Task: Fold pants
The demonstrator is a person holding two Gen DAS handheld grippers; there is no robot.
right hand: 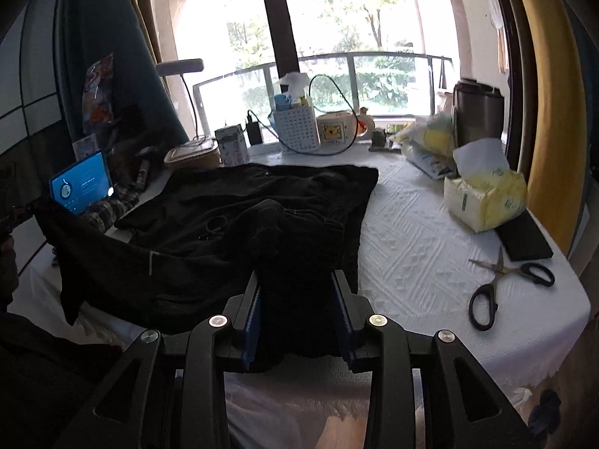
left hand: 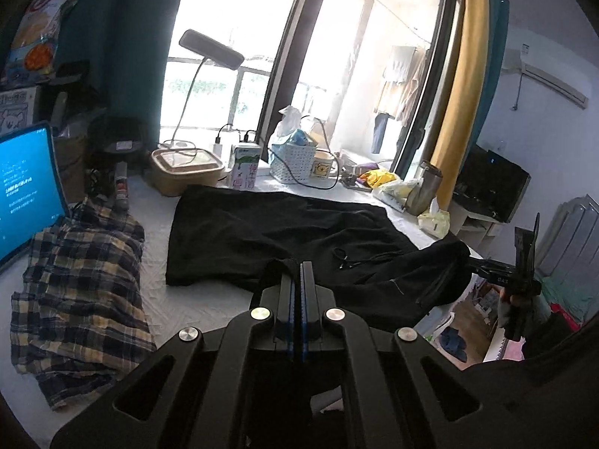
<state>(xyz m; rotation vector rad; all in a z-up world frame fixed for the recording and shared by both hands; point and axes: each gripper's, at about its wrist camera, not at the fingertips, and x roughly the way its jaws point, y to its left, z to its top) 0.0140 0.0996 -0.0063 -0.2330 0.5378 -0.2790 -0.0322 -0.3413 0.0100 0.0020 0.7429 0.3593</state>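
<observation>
While the left gripper [left hand: 302, 267] jaws clench black pants [left hand: 299, 220] fabric, the right gripper [right hand: 295, 280] jaws hold a bunched fold.

Bare cloth [right hand: 411, 247] right of pants [right hand: 239, 202], scissors [right hand: 501, 284] nr edge, clutter along window.

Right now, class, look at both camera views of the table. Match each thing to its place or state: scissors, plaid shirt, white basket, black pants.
Things:
1. scissors
2. plaid shirt
3. white basket
4. black pants

Places or states:
A. crumpled beside the lit blue screen
B. near the window, with a black cable running past it
C. lying alone on the bare white cloth
D. spread across the middle of the table

Pairs: 1-C, 2-A, 3-B, 4-D
</observation>
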